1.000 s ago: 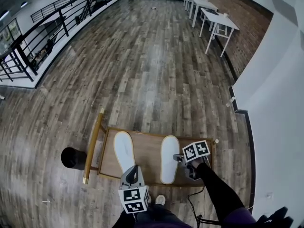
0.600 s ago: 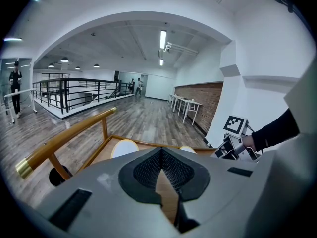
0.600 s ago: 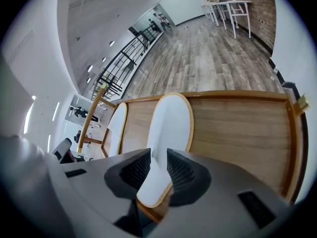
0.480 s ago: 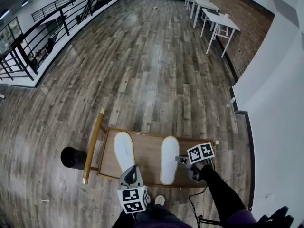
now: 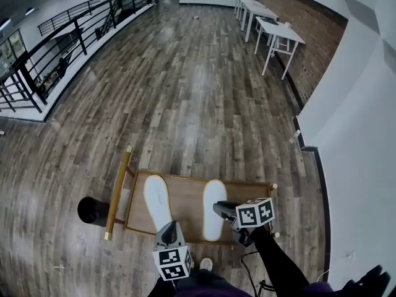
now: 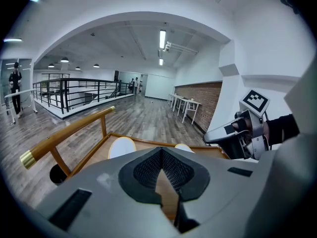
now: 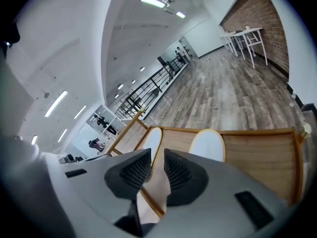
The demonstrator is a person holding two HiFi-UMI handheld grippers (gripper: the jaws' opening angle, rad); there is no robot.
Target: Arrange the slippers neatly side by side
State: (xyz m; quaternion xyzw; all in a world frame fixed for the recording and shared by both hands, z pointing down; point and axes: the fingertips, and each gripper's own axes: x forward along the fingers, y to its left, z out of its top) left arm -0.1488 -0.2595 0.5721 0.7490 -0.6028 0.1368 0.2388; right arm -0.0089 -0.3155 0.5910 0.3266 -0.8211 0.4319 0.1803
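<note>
Low in the centre of the frame sit the left slipper [image 5: 156, 201] and the right slipper [image 5: 214, 208]. Both are long white ovals with a thin yellowish rim, lying flat on the wooden tray [image 5: 185, 193]. Bare wood parts them. The left one leans slightly upper-left, and the right one runs nearly straight.

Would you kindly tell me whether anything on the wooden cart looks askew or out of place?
The slippers are not lined up: the left slipper angles its far end away from the right slipper, and bare wood of the cart shows between them. Nothing looks spilled or damaged.
</note>
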